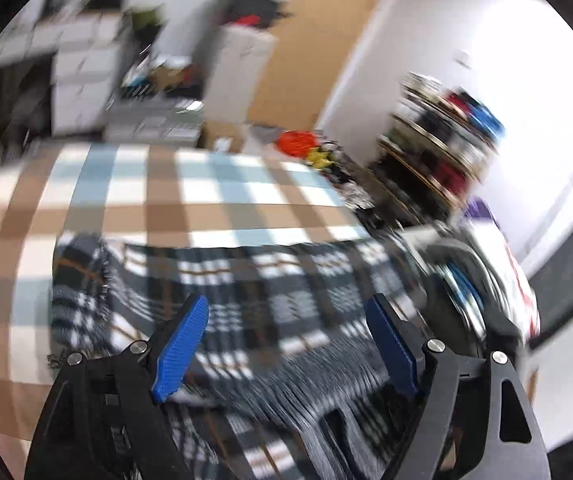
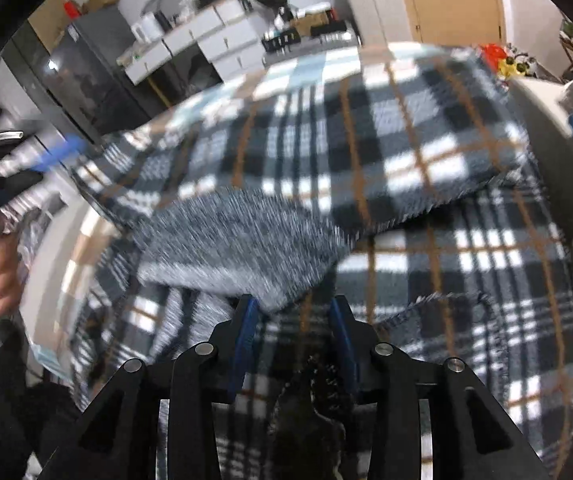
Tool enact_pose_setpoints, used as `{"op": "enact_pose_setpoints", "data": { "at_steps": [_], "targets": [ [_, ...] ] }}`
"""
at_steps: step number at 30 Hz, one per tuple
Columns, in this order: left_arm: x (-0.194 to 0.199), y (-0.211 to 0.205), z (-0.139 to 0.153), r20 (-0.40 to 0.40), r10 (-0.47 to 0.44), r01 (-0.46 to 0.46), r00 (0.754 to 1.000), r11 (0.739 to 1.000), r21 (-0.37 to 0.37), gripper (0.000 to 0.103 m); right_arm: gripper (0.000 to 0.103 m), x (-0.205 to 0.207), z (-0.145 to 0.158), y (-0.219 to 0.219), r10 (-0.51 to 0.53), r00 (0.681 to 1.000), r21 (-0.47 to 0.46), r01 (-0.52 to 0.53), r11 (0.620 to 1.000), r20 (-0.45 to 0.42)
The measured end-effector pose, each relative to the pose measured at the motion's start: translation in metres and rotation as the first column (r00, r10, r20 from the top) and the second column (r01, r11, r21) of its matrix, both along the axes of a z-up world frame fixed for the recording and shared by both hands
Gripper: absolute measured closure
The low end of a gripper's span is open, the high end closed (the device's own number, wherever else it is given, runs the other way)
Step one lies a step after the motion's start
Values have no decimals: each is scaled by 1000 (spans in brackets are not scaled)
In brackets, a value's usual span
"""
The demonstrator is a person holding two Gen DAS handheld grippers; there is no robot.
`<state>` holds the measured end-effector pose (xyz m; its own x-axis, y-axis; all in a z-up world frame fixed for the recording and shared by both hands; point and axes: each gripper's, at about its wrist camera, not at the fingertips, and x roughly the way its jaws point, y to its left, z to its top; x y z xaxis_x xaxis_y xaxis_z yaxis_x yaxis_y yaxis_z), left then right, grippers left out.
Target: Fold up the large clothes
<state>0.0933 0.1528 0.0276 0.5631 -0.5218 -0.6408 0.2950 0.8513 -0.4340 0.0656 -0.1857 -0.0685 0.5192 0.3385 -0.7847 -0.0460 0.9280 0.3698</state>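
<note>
Plaid blanket (image 2: 366, 140), soft, limp, light, is seen part-folded on checked tabletop (image 1: 214, 216); left claw (image 1: 286, 344) & right claw (image 2: 292, 344) are released, nothing gripped; best taken at fringed edge/corners.

A dark plaid fringed blanket (image 2: 366, 140) lies partly folded over itself, a corner doubled back.

Beyond the plaid blanket (image 1: 246, 280), the checked counter (image 1: 166, 200) lay bare and open to a reach. Its far right corner was crowded by toys (image 1: 306, 146) and a stacked rack (image 1: 442, 148); drawers (image 1: 82, 80) blocked the space behind.
</note>
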Motion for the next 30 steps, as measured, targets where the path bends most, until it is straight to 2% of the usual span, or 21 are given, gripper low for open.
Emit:
{"op": "enact_pose_setpoints", "data": {
  "at_steps": [1, 3, 5, 7, 10, 12, 13, 16, 17, 19, 20, 22, 24, 25, 26, 27, 28, 30],
  "targets": [
    [14, 8, -15, -58, 17, -18, 998, 1000, -21, 25, 65, -2, 6, -3, -3, 1000, 19, 3, 1000, 23],
    [23, 19, -40, -122, 83, -82, 989, 997, 15, 25, 65, -7, 23, -12, -23, 994, 70, 15, 997, 107],
    [33, 22, -63, -176, 123, -104, 977, 988, 114, 25, 55, -8, 37, -17, -63, 981, 68, 52, 996, 186],
    [35, 24, -80, -213, 124, -103, 969, 989, 106, 26, 44, 3, 47, -21, -118, 966, 39, 112, 993, 229],
    [32, 19, -88, -253, 113, -88, 961, 990, 108, 26, 44, 38, 55, -22, -149, 972, -18, 155, 988, 182],
    [28, 17, -87, -263, 108, -79, 959, 990, 117, 26, 44, 75, 54, -19, -139, 981, -87, 152, 985, 131],
    [25, 16, -89, -295, 98, -67, 950, 991, 114, 26, 43, 87, 50, -16, -134, 985, -117, 146, 982, 110],
    [20, 20, -86, -332, 70, -49, 941, 996, 73, 26, 44, 125, 25, -19, -126, 992, -299, 116, 947, -14],
    [21, 21, -82, -339, 58, -41, 939, 998, 56, 25, 43, 134, 15, -17, -120, 991, -342, 94, 935, -56],
    [20, 30, -70, -343, 14, -30, 939, 999, -41, 25, 42, 145, -10, -19, -100, 987, -387, 45, 921, -124],
    [17, 34, -64, -334, -9, -25, 943, 995, -98, 25, 40, 144, -14, -22, -82, 988, -387, 27, 922, -127],
    [12, 43, -48, -289, -80, 6, 954, 969, -249, 25, 35, 144, -14, -25, -73, 990, -398, 17, 917, -125],
    [9, 50, -37, -247, -151, 44, 957, 919, -393, 25, 35, 153, -11, -28, -76, 982, -379, 4, 926, -174],
    [8, 56, -31, -223, -136, 30, 965, 906, -422, 25, 35, 158, -5, -27, -82, 981, -366, 13, 930, -175],
    [5, 62, -28, -206, -102, 7, 973, 909, -418, 25, 35, 157, 2, -29, -87, 983, -348, 26, 937, -161],
    [5, 66, -25, -188, -64, -13, 980, 923, -385, 25, 35, 156, 10, -28, -89, 986, -325, 38, 945, -143],
    [5, 66, -26, -184, -26, -34, 983, 948, -315, 25, 33, 157, 15, -29, -86, 988, -301, 45, 953, -125],
    [10, 68, -35, -194, 24, -70, 981, 970, -231, 25, 30, 159, 13, -26, -87, 988, -325, 41, 945, -128]
  ]
}}
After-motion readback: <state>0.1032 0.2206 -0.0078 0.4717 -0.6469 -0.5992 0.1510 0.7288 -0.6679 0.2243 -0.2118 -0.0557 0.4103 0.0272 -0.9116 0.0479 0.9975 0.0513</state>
